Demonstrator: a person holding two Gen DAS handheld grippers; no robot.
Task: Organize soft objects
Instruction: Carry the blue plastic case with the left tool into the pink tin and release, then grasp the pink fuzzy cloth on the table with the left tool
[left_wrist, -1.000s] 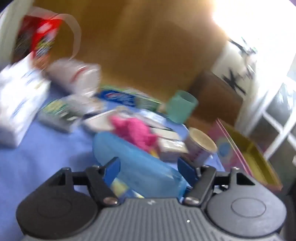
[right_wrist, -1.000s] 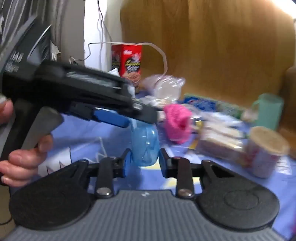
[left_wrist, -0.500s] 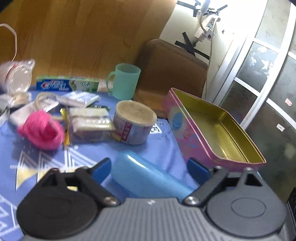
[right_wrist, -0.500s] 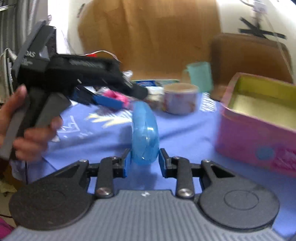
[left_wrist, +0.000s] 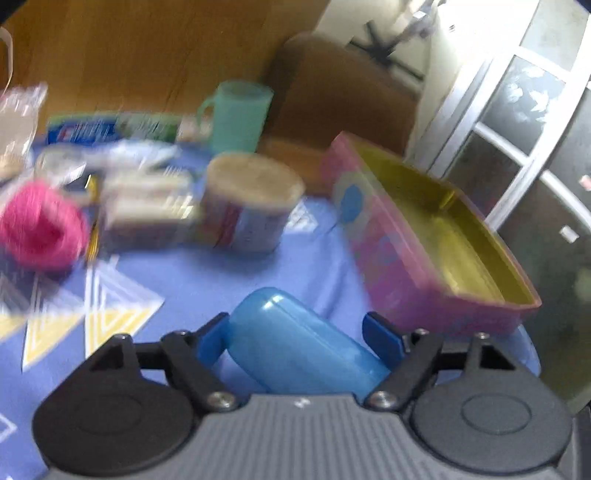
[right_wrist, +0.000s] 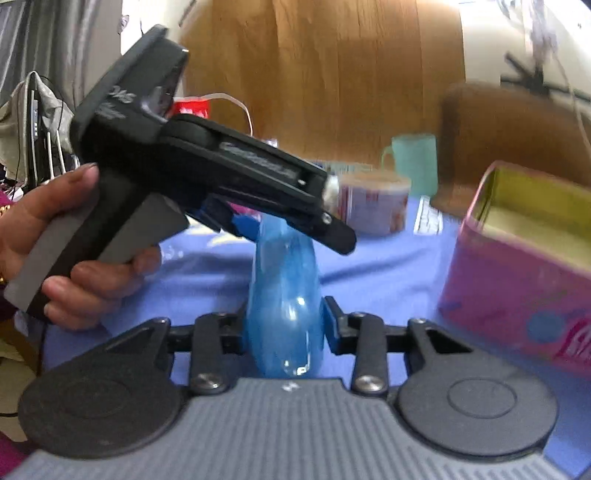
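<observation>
Evidently both tongs are sharing the blue case (right_wrist: 282, 295) at lower centre: the right tongs (right_wrist: 284, 325) are opening, pads barely touching it, while the left tongs (left_wrist: 295, 338) are closing, right pad clear, probably to carry it to the pink tin (left_wrist: 424, 236) at right.

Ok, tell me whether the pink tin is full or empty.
Empty, as far as visible. The pink tin stands open with no lid, and the left wrist view shows only bare gold lining inside; its near corner is hidden by the wall.
</observation>
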